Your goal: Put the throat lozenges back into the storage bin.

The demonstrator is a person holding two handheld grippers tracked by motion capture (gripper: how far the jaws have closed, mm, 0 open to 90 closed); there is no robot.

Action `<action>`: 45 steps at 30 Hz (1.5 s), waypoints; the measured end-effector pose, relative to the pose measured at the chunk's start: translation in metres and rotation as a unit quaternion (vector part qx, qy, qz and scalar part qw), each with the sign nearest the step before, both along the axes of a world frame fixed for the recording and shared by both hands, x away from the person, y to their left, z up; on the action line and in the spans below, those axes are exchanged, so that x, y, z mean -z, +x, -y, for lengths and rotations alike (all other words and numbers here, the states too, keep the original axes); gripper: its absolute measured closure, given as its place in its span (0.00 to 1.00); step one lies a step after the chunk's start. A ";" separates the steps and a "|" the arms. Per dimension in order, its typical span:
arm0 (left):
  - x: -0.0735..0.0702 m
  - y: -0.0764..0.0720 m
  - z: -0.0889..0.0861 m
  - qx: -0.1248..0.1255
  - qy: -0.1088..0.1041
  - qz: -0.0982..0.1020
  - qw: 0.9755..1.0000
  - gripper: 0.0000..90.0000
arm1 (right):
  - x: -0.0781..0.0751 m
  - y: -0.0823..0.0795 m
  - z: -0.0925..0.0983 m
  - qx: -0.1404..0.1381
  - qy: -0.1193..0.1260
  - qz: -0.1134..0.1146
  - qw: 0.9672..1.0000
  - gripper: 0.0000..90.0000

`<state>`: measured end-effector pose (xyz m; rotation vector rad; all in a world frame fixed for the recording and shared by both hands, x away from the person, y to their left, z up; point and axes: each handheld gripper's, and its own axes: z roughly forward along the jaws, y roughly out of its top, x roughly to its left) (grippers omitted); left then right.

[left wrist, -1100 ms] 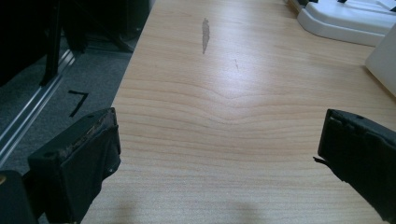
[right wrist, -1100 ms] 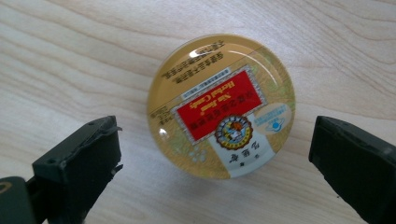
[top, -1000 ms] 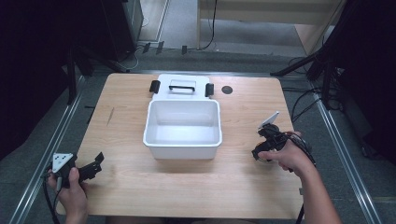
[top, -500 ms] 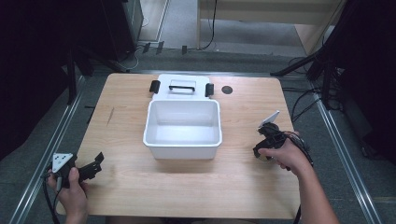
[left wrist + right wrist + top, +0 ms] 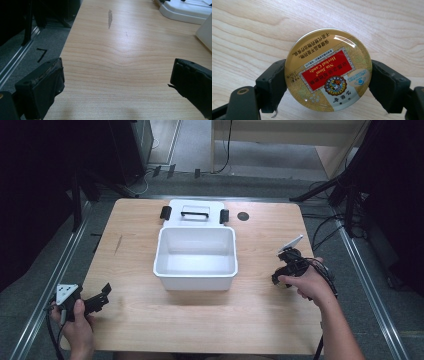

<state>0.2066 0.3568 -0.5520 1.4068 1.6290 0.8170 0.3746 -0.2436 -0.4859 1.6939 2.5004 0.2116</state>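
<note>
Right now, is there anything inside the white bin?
No, in the high view the white bin shows a bare white floor, and the candy tin sits between the right tongs out over the table.

Glossy tin, matt wood table

Count on the table: one white bin, one white lid behind it — carrying one handle and two black latches. One round candy tin. Two grippers — left, right. One dark spot, possibly a hole.
</note>
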 end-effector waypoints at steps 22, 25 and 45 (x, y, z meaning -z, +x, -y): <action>0.000 0.000 0.000 0.000 -0.002 0.000 1.000 0.00 | -0.033 -0.006 -0.027 -0.127 -0.009 0.040 0.991 0.23; 0.000 0.000 0.000 0.000 -0.002 0.000 1.000 0.00 | -0.038 -0.006 -0.031 -0.135 -0.005 0.044 0.990 0.23; 0.000 0.000 -0.001 0.001 -0.003 -0.001 1.000 0.00 | -0.066 -0.005 -0.058 -0.178 -0.011 0.059 0.982 0.23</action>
